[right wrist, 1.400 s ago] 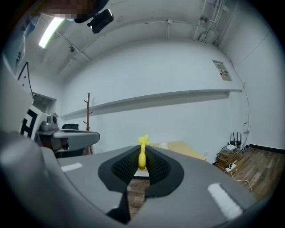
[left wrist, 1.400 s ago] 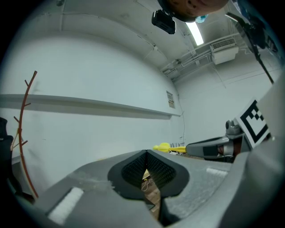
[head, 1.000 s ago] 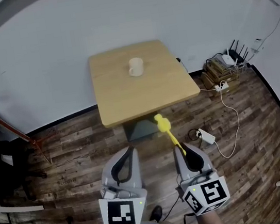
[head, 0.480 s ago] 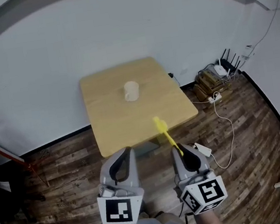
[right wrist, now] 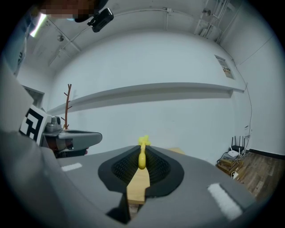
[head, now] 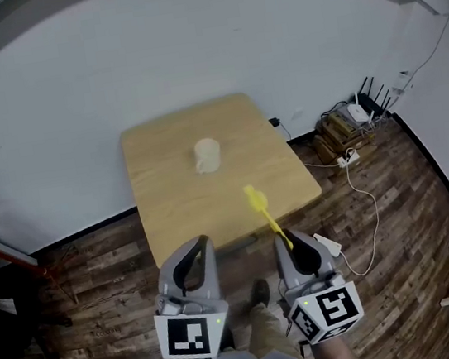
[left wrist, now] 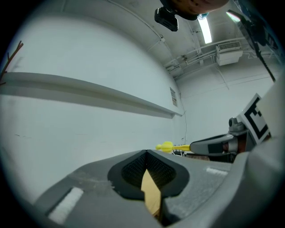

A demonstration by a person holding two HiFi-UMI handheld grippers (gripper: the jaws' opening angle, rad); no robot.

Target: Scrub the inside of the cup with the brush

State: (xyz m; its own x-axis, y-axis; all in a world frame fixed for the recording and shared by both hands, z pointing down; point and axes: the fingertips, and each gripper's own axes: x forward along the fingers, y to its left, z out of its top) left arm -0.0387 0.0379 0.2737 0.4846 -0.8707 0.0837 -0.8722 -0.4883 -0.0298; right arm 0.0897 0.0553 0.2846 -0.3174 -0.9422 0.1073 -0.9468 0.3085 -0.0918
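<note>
A cream cup (head: pixel 207 155) stands near the middle of the wooden table (head: pixel 171 216). My right gripper (head: pixel 283 238) is shut on the handle of a yellow brush (head: pixel 260 205), whose head points forward over the table's near edge, short of the cup. In the right gripper view the brush (right wrist: pixel 142 156) sticks out straight between the closed jaws. My left gripper (head: pixel 201 241) hangs beside it, shut with nothing in it, in front of the table's near edge. The left gripper view shows the brush (left wrist: pixel 167 146) and the right gripper (left wrist: pixel 218 145) off to its right.
A white wall runs behind the table. On the plank floor at the right lie a router (head: pixel 362 111), a power strip (head: pixel 328 243) and trailing cables. A person's shoe (head: pixel 259 294) shows between the grippers. A dark chair (head: pixel 1 308) stands at the far left.
The table and cup have come nearer and lower in the head view as both grippers moved toward them. The brush head now reaches over the table's edge. A shoe has come into view.
</note>
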